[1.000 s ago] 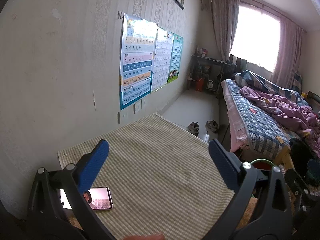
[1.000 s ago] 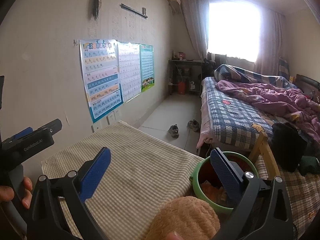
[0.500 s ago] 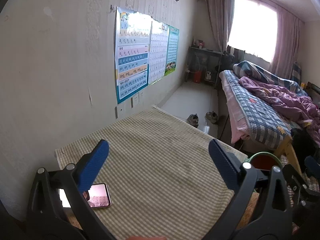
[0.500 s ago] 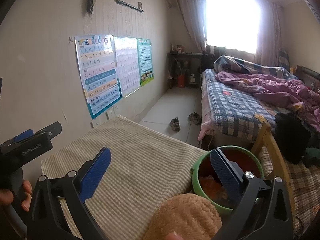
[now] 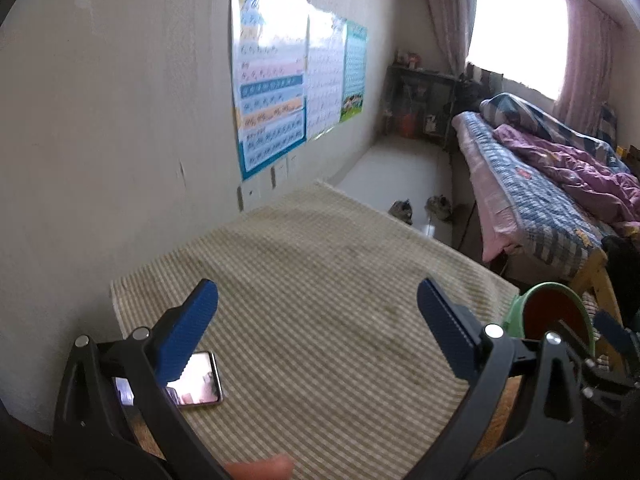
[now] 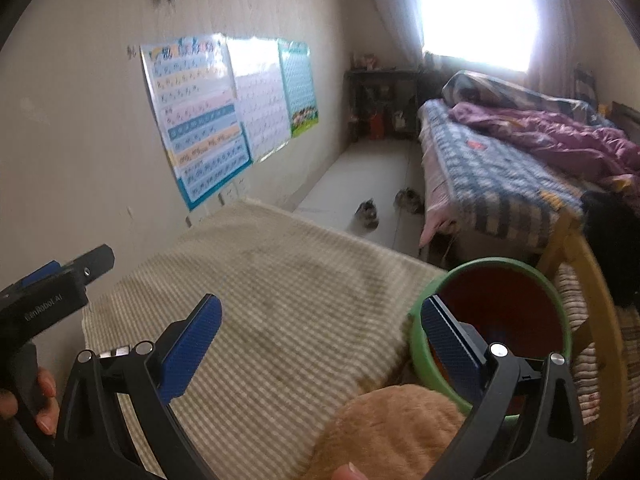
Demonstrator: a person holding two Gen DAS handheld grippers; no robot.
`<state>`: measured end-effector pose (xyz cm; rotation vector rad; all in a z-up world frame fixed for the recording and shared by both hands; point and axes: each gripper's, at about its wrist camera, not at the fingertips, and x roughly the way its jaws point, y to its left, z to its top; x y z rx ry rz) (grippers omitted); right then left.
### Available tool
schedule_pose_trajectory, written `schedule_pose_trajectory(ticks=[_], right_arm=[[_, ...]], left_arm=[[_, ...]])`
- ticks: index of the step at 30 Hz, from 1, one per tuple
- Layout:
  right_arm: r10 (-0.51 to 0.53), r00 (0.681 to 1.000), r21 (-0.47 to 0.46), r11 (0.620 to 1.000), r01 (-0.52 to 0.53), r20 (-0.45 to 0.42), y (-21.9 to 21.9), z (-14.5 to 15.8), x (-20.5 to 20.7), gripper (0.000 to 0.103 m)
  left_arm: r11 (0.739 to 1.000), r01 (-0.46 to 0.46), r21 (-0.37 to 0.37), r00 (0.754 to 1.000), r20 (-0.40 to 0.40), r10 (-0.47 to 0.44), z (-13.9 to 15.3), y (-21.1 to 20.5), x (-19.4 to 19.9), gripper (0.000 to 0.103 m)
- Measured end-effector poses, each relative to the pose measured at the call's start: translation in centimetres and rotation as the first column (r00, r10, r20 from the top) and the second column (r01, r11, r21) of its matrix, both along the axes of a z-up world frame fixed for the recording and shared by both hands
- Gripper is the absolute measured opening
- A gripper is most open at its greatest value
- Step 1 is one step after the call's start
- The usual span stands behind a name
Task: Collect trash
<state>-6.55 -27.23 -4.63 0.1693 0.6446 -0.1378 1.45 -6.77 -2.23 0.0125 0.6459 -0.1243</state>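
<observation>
the left gripper [image 5: 318, 314] has its blue fingers [image 5: 192, 326] spread wide apart with nothing between them, hovering over the checked cloth [image 5: 320, 320] that covers the surface; just under the left finger, near the surface's left edge and close to the near corner, a smartphone [image 5: 192, 380] lies flat with its screen lit; the right gripper [image 6: 320, 334] likewise has its fingers [image 6: 188, 344] wide apart and empty, above the near right part of the same cloth; its right finger overlaps the rim of a green bin [image 6: 422, 344] with a dark red inside, which stands just off the surface's right edge; whether any trash lies in the bin cannot be told, and no loose trash shows on the cloth; a tan fuzzy object [image 6: 384, 428] sits at the near edge beside the bin, its nature unclear; a fingertip [image 6: 348, 472] shows at the bottom of the right view; in that view the left gripper's black body appears at the far left, held by a hand [image 6: 40, 404]; beyond the surface, learning posters [image 5: 276, 76] hang on the wall, a pair of shoes [image 5: 420, 206] lies on the floor, and a bed [image 5: 540, 200] with a plaid sheet and a purple quilt stands under a bright window [image 5: 516, 24]; both views are somewhat blurred.
</observation>
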Motion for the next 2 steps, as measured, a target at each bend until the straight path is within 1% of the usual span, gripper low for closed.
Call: schedule_pose_trajectory(ticks=[2], right_arm=[[0.025, 0.999, 0.001, 1.0, -0.025, -0.044, 0.29, -1.52, 1.71, 0.097]], left_arm=[[1.0, -0.023, -0.002, 1.0, -0.016, 0.023, -0.69, 0.58, 0.51, 0.098]])
